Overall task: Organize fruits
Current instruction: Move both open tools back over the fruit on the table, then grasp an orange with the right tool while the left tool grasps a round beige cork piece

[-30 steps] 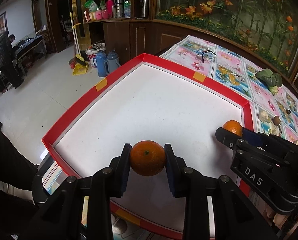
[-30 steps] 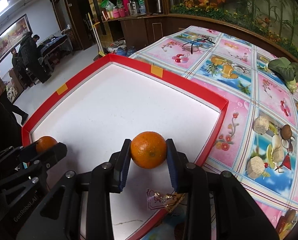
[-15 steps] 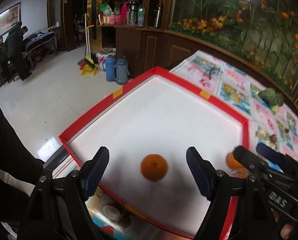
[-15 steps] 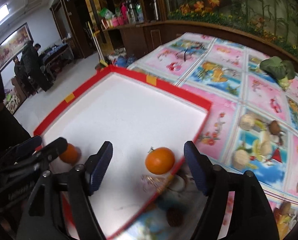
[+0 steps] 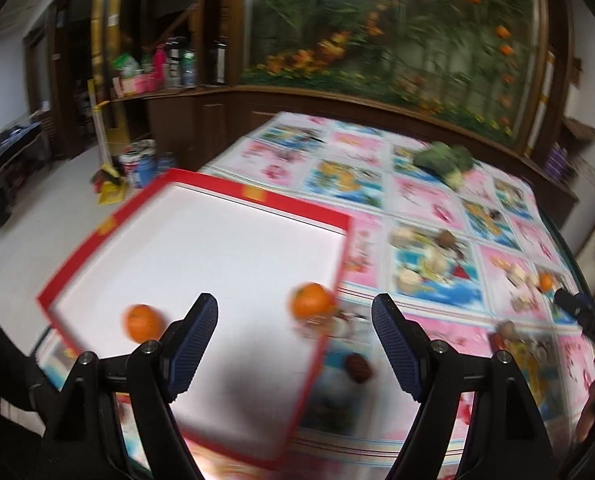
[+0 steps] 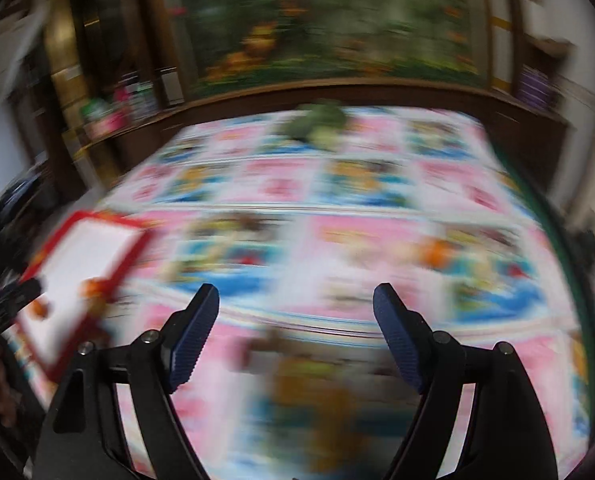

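From the left wrist view, the left gripper (image 5: 295,336) is hanging over the near part of the red-rimmed tray (image 5: 339,276) with its jaws spread and nothing between them. One orange (image 5: 142,321) is lying on the white tray floor at the near left, another orange (image 5: 312,300) just inside the right rim. A third, smaller orange (image 5: 545,281) is sitting well apart on the patterned surface (image 5: 421,200), just beyond the tip of the right gripper (image 5: 589,320).

From the right wrist view, heavily blurred, the right gripper's jaws are opening and empty above the surface; an orange smear (image 6: 437,251) is probably that fruit.

Such fruit is likely light, round, firm-skinned and prone to rolling, so squeezing gently across its widest middle is looking best.
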